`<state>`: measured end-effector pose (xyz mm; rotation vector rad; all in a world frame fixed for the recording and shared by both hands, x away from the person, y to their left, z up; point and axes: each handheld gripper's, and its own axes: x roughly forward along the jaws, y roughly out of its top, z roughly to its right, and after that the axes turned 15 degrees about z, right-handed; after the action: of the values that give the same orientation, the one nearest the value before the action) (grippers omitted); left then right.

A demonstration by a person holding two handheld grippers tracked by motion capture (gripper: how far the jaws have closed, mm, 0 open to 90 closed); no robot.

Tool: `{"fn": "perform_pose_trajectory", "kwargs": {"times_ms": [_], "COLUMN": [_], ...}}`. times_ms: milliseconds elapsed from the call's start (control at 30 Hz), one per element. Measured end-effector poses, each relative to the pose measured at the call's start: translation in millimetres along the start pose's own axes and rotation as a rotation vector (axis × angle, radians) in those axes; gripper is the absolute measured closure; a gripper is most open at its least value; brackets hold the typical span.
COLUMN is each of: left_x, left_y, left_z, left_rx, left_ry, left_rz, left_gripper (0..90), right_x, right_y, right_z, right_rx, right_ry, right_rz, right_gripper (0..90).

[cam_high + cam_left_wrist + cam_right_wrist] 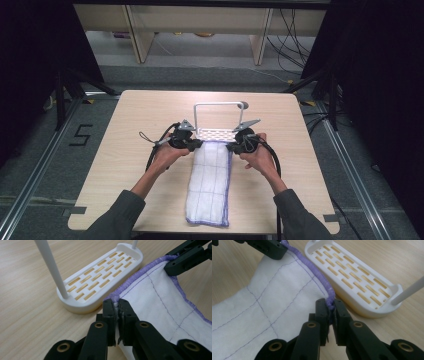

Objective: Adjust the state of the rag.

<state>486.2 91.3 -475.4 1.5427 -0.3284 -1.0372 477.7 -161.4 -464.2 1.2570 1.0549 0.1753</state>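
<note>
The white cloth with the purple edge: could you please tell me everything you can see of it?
The cloth is a long white strip, apparently folded, quilted by thin purple stitch lines into squares, with a purple hem. It lies lengthwise on the wooden table, its near end at the person's edge. Its far end is lifted slightly just short of the white slotted rack base. The left gripper pinches one far corner and the right gripper the other, both shut on the hem.
</note>
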Motion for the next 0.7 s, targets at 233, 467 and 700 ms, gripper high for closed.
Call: {"fn": "perform_pose_trajectory", "kwargs": {"times_ms": [233,467,700], "left_x": [-6.0,-16.1,-27.6], "left_y": [1.7,9.5,18.1], "left_z": [-0.7,3.3,4.4], "left_rx": [-0.002,0.019,0.009], "left_ry": [0.008,0.008,0.002], "left_rz": [0.022,0.054,0.096], "left_gripper": [84.5,84.6,84.5], "right_x": [0.5,-13.9,-24.3], "right_y": [-0.5,8.7,18.7], "right_z": [1.2,-3.0,-5.6], "right_rx": [-0.012,-0.028,-0.006], "right_ry": [0.015,0.031,0.045], "right_rz": [0.041,0.062,0.097], "right_gripper": [84.4,84.4,84.4]}}
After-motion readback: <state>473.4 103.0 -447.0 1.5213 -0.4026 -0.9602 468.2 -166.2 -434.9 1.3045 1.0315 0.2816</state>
